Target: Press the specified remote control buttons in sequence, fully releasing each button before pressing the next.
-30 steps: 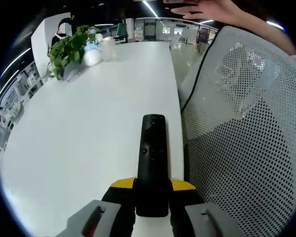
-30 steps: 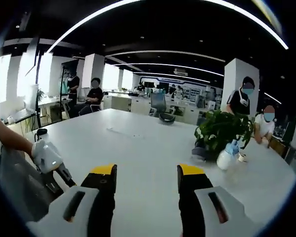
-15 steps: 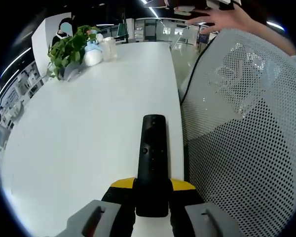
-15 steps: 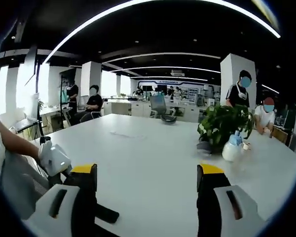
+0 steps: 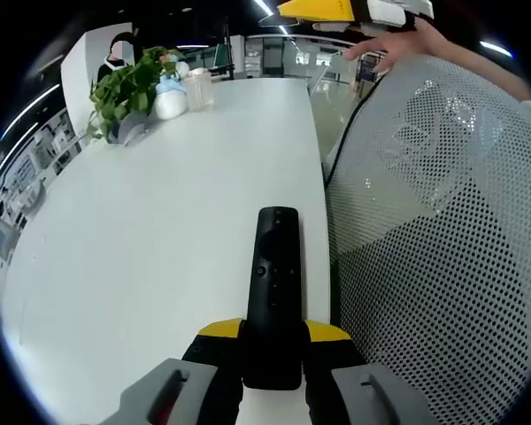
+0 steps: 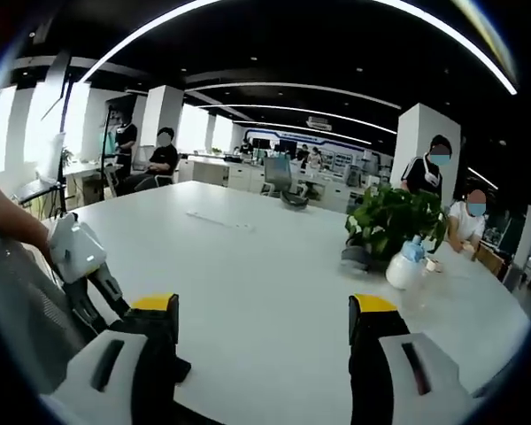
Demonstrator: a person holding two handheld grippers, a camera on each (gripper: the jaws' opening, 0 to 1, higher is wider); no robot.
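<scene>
A long black remote control point(image 5: 274, 283) lies lengthwise just above the white table point(image 5: 159, 221), close to its right edge. My left gripper point(image 5: 273, 335) is shut on its near end, with a yellow-tipped jaw on each side. My right gripper point(image 6: 264, 310) is open wide with nothing between its jaws, high over the table. Its yellow tip point(image 5: 320, 9) and the hand holding it show at the top of the left gripper view. In the right gripper view the left gripper point(image 6: 78, 252) sits at the lower left, and a dark end of the remote point(image 6: 180, 367) peeks past my left jaw.
A white mesh chair back point(image 5: 434, 248) stands right beside the table's edge. A potted plant point(image 5: 124, 84), a spray bottle point(image 5: 168, 96) and a clear cup point(image 5: 199, 87) stand at the far corner. Several people sit and stand beyond the table point(image 6: 248, 266).
My right gripper's jaws have spread wider, and its yellow tip has come into the top of the left gripper view. The left gripper has kept its hold on the remote.
</scene>
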